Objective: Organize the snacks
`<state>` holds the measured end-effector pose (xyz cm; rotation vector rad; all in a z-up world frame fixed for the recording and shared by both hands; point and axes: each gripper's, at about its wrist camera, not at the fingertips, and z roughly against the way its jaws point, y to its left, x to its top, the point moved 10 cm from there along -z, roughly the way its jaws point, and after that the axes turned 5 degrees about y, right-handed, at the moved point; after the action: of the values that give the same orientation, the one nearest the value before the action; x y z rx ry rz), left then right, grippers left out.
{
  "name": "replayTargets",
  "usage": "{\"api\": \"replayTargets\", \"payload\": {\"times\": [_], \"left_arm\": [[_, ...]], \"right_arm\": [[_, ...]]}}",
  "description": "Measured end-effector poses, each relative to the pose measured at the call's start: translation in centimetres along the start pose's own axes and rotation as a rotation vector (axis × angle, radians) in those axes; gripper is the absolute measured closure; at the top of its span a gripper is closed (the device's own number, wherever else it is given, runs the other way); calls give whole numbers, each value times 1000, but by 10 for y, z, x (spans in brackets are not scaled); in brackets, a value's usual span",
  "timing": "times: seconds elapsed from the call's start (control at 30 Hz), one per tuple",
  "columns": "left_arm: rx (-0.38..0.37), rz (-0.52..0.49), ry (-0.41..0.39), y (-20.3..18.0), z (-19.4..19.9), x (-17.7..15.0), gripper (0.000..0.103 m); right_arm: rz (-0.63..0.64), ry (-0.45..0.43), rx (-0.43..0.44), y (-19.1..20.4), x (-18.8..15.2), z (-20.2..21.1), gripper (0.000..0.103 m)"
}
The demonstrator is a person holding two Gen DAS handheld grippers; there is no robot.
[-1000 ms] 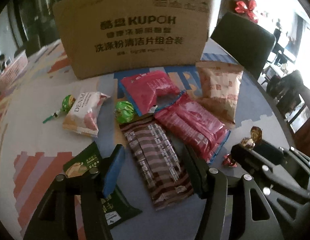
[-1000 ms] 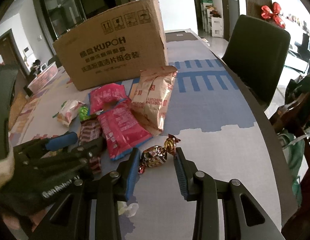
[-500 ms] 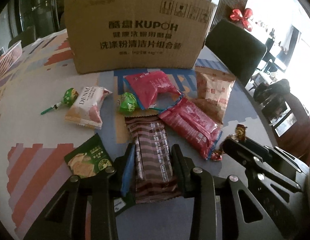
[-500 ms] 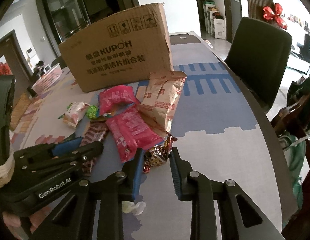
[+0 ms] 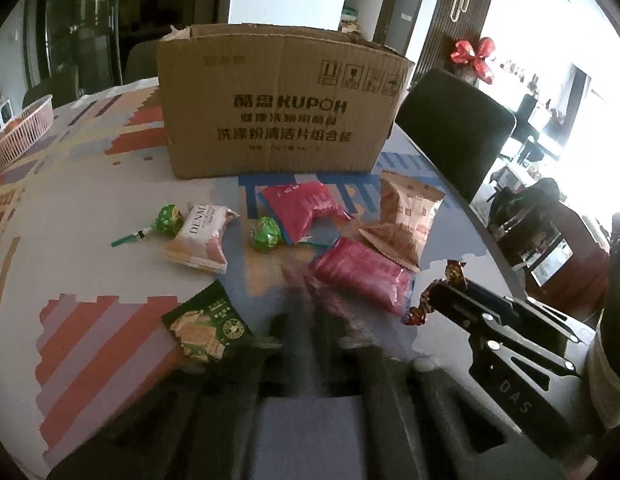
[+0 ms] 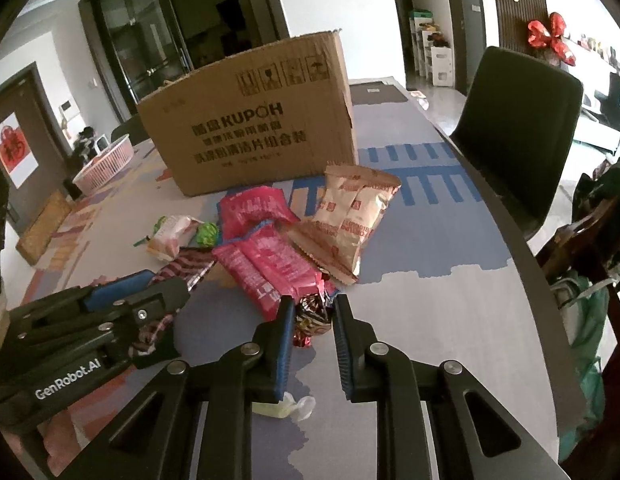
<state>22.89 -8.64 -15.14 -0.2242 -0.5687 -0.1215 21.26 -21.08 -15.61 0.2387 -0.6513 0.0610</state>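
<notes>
My right tool (image 6: 312, 320) is pinching a shiny wrapped candy (image 6: 313, 315) between its two blue pads. The candy looks lifted a little off the worktop (image 6: 438, 280). From my left camera I can see the same candy sticking out past the tip of the right tool, with its twisted ends showing.

My left tool (image 6: 149, 300) is closed on the striped brown snack pack (image 6: 177, 268). The pack hangs out of it at the front. My left camera is very blurry down low, so I only know this from the right camera.

I think the job has only just started. Almost all the snacks are out on the worktop, just in front of the big cardboard box (image 5: 281, 108). I cannot see into the box, so I cannot tell if anything is in it yet.

These are left to put away:
- two pink packs (image 5: 362, 276)
- the tan biscuit bag (image 5: 406, 220)
- the white pack (image 5: 201, 236)
- the green lollipop (image 5: 167, 220)
- the round green candy (image 5: 265, 234)
- the dark green pack (image 5: 207, 324)
- a small pale wrapper (image 6: 285, 408) right under my right tool
</notes>
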Motion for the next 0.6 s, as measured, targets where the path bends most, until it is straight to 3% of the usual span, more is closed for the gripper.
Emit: {"api": "replayTargets", "payload": {"times": [0.2, 0.43, 0.6], "left_arm": [[-50, 8, 17, 0, 0, -2, 99], [-97, -1, 92, -15, -10, -19, 72], [-122, -89, 91, -38, -4, -28, 66]], "right_arm": [[24, -29, 9, 12, 6, 14, 82], [35, -28, 8, 11, 0, 18, 82], [28, -38, -19, -4, -7, 28, 82]]}}
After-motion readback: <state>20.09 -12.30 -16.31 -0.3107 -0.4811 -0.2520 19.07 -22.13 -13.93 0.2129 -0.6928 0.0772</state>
